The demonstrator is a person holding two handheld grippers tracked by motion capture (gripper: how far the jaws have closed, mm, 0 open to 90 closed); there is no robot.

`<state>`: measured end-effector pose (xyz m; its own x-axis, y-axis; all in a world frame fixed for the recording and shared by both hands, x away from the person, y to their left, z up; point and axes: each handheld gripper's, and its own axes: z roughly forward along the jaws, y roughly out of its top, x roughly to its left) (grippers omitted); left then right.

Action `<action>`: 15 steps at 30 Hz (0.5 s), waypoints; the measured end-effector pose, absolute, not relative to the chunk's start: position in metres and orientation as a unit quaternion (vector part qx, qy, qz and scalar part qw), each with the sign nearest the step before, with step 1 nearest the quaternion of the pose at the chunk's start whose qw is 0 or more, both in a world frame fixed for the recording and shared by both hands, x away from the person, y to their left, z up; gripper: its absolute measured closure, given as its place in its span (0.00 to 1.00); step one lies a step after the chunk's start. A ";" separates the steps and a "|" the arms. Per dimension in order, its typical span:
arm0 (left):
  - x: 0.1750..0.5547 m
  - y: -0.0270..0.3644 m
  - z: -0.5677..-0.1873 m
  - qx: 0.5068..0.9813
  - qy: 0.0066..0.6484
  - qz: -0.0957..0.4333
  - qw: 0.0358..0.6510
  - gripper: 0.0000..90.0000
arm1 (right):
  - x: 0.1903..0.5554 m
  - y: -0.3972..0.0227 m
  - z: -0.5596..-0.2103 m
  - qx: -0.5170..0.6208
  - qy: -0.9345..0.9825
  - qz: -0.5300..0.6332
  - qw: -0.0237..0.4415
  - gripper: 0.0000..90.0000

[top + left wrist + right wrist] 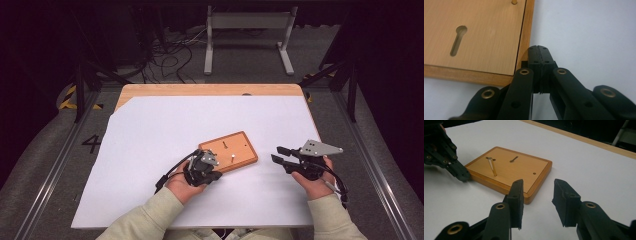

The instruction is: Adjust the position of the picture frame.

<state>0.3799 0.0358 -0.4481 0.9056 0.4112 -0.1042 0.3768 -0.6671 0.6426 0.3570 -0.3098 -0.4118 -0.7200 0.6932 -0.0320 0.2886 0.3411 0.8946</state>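
A wooden board [229, 151] lies on the white sheet [150, 130] near the table's front middle, with a keyhole slot [458, 40] cut in its face and a thin brass peg [492, 166] standing tilted in a hole. The left gripper [539, 50] has its jaws pressed together with nothing between them, tips at the board's near rim. The right gripper [537, 202] hovers well right of the board, its jaws parted and empty, pointing toward it.
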 end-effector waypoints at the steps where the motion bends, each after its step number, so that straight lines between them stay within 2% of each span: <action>1: 0.381 0.037 -0.448 0.913 0.216 0.026 0.346 1.00 | 0.357 -0.310 -0.412 0.310 0.792 0.483 0.209 0.67; 15: 0.401 0.063 -0.450 0.894 0.267 0.044 0.357 1.00 | 0.357 -0.307 -0.412 0.307 0.793 0.484 0.207 0.67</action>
<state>0.4012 0.0633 -0.4499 0.8532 0.5096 -0.1113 0.4461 -0.6022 0.6621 0.3566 -0.3074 -0.4123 -0.7254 0.6876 -0.0312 0.2868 0.3431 0.8944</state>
